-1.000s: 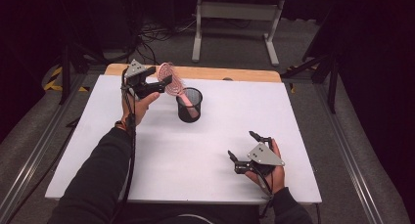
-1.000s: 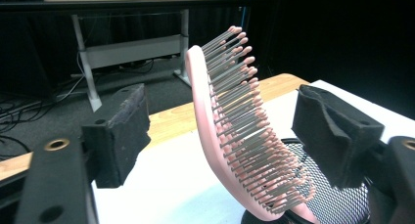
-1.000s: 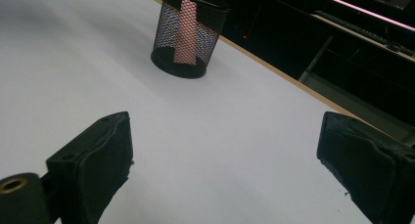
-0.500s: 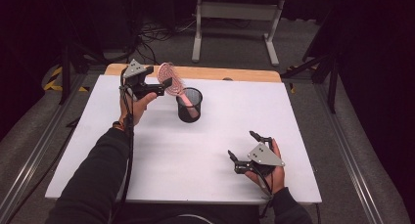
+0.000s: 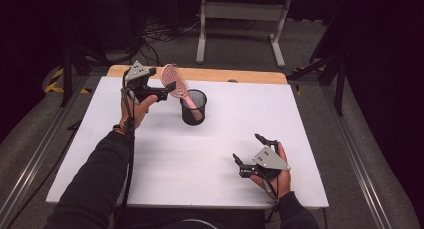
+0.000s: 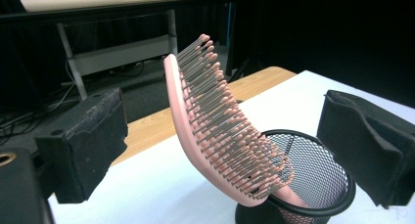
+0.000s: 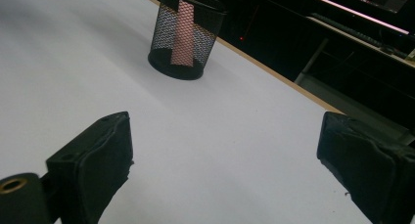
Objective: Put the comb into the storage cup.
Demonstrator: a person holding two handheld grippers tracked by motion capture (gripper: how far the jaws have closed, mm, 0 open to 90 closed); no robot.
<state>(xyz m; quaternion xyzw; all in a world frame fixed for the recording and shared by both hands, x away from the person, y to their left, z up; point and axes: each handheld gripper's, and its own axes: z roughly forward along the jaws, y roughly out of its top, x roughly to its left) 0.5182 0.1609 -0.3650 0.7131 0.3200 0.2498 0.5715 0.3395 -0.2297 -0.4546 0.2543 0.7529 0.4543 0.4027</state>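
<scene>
Since a second ago nothing has shifted: the pink hairbrush (image 5: 176, 85) stays propped handle-down in the black mesh cup (image 5: 193, 108), and the left gripper (image 5: 161, 90) stays beside its head, jaws spread with the brush between them but not touching. Judged: the brush is placed and released. The cup stands at 12 o'clock on the white table (image 5: 165, 164). The brush's curved back tilts toward 10 o'clock, bristles pink-tipped. The right gripper (image 5: 248, 155) rests at 4 o'clock, jaws apart, empty.
</scene>
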